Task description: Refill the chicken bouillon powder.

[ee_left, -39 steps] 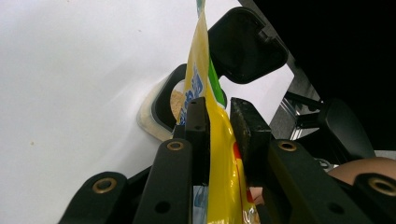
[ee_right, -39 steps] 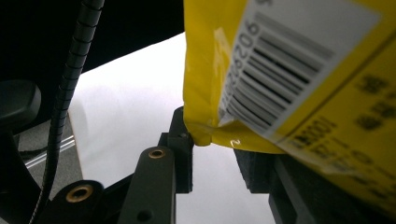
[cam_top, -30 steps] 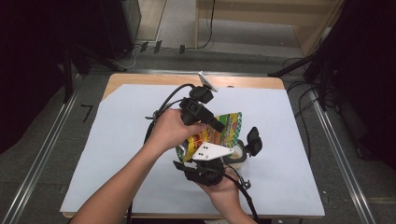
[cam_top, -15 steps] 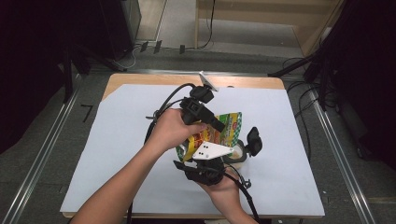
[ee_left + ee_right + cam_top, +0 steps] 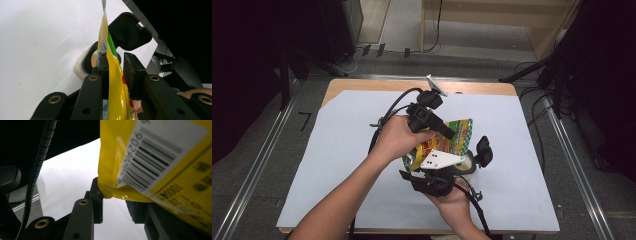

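A yellow snack packet [image 5: 113,75] is seen pinched between the black jaws of the left gripper [image 5: 115,72], its thin edge rising straight up between them in the left gripper view. In the high view, the same left gripper [image 5: 447,131] is held over the packet [image 5: 452,137], near the middle of the table. The right gripper [image 5: 439,172] is held just below it; whether its jaws are clamped on the packet cannot be told. In the right gripper view the packet's barcoded corner [image 5: 150,162] hangs across the jaws, and the right-hand jaw is largely hidden behind it.

Beneath the packet, a pale round container [image 5: 86,63] with a brownish filling is partly covered, and its black flip lid [image 5: 130,31] stands open beside it. In the high view the container [image 5: 469,165] is mostly masked by the right gripper's grey plate [image 5: 439,160], with the lid [image 5: 484,150] sticking out to the right. The print on the packet is too small to read.

A white sheet [image 5: 337,150] is spread over the wooden table [image 5: 362,85]. Metal rails [image 5: 262,165] run along both sides, cables [image 5: 532,100] lie on the grey floor, and the surroundings are left in darkness.

Against the earlier frames, nothing is seen to have shifted: both hands, the packet and the container are found in the same places.
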A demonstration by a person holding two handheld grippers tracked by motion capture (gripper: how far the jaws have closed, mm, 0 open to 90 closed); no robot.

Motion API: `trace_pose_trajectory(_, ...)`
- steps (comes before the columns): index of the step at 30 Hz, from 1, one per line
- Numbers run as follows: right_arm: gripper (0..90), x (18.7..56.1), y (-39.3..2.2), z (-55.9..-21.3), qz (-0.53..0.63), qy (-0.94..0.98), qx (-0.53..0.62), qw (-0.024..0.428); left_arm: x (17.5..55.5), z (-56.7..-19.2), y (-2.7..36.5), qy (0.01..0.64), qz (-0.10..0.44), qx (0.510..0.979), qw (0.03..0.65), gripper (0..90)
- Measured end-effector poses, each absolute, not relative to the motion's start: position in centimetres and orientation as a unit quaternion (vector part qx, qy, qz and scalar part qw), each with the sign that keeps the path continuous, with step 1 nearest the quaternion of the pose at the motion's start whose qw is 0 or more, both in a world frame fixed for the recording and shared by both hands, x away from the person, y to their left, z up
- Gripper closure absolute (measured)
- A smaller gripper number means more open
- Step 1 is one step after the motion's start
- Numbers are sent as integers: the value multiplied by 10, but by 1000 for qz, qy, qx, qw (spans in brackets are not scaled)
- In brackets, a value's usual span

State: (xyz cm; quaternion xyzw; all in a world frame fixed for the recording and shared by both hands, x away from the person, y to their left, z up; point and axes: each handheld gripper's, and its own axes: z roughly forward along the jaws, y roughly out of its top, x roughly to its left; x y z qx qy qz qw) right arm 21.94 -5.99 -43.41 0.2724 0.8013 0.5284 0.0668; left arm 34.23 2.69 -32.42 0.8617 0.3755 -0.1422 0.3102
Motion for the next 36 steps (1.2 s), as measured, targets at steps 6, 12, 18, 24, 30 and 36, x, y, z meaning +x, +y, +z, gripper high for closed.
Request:
trace_pose_trajectory(6, 704, 219, -60, -438, 533, 796, 280, 58, 344, -326, 24, 374, -145, 864, 305, 778)
trace_pose_trajectory(12, 713, 220, -60, -440, 545, 787, 288, 40, 342, -323, 23, 371, -142, 865, 306, 781)
trace_pose_trajectory(18, 713, 219, -61, -439, 545, 786, 288, 43, 342, -321, 23, 370, -138, 866, 307, 783)
trace_pose_trajectory(24, 712, 219, -61, -438, 545, 786, 289, 41, 342, -322, 22, 370, -139, 866, 306, 783)
trace_pose_trajectory(30, 713, 219, -61, -438, 543, 788, 287, 43, 343, -322, 23, 369, -139, 867, 304, 783)
trace_pose_trajectory(36, 715, 219, -61, -438, 541, 789, 287, 45, 343, -323, 22, 372, -141, 865, 305, 783)
